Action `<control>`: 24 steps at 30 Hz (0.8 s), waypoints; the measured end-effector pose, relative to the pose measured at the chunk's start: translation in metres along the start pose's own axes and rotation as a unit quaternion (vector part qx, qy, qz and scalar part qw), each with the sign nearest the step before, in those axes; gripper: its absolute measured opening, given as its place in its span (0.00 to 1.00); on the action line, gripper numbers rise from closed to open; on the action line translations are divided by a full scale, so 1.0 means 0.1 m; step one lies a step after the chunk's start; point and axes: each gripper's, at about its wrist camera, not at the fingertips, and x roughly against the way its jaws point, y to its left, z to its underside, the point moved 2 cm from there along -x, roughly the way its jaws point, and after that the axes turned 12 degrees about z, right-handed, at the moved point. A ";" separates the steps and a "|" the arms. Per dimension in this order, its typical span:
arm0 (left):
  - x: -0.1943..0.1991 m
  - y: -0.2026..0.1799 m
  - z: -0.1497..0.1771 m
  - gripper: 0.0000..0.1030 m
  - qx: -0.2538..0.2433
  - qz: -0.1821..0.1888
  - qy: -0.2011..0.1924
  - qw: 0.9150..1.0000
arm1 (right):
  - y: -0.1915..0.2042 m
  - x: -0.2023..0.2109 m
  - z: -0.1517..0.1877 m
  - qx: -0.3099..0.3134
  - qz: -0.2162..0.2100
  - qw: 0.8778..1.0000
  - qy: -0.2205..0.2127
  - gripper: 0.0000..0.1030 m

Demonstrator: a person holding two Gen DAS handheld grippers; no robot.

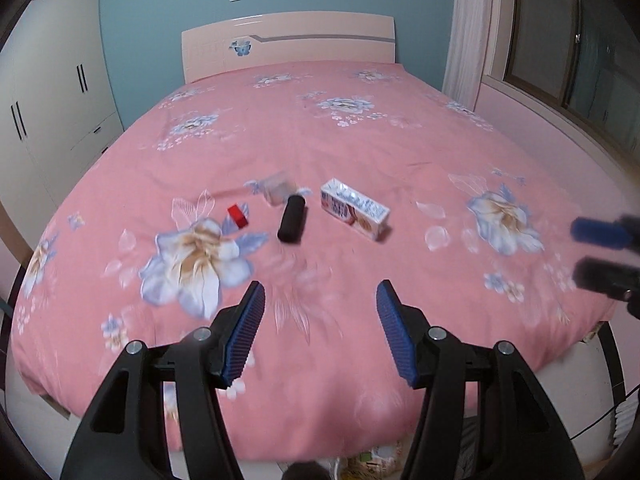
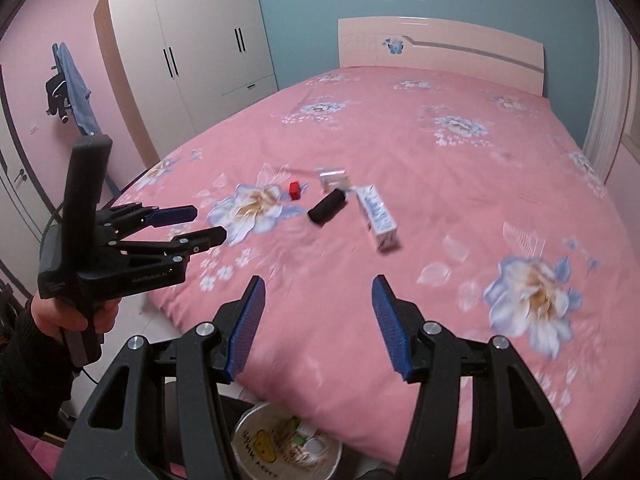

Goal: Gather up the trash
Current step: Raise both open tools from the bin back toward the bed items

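Observation:
Several small items lie on the pink floral bed [image 1: 360, 140]: a red block [image 1: 238, 216], a black cylinder [image 1: 292, 219], a clear plastic piece [image 1: 278, 189] and a white printed carton [image 1: 354, 208]. They also show in the right wrist view: red block [image 2: 295, 191], black cylinder [image 2: 327, 207], clear piece [image 2: 332, 178], carton [image 2: 378, 216]. My left gripper [image 1: 320, 294] is open and empty, short of the items over the bed's near part; it also shows in the right wrist view [image 2: 208, 224]. My right gripper [image 2: 318, 288] is open and empty; it also shows in the left wrist view [image 1: 580, 250].
A trash bin [image 2: 256, 426] with a liner and some waste stands on the floor below the bed's near edge. A white wardrobe [image 2: 192, 48] stands left of the bed, a headboard [image 1: 288, 44] at the far end, a window [image 1: 580, 48] at the right.

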 end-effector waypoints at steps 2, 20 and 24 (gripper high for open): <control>-0.15 0.07 -0.12 0.63 0.004 0.003 0.002 1.000 | -0.04 -0.06 -0.11 0.002 0.005 1.000 0.000 0.55; -1.73 0.53 -0.43 0.69 -0.026 -0.002 0.071 0.997 | -0.29 -1.72 -0.54 0.032 0.016 0.996 0.081 0.60; -2.01 0.62 -0.43 0.69 -0.028 0.000 0.087 0.996 | -0.27 -2.12 -0.52 0.052 0.027 0.993 0.103 0.60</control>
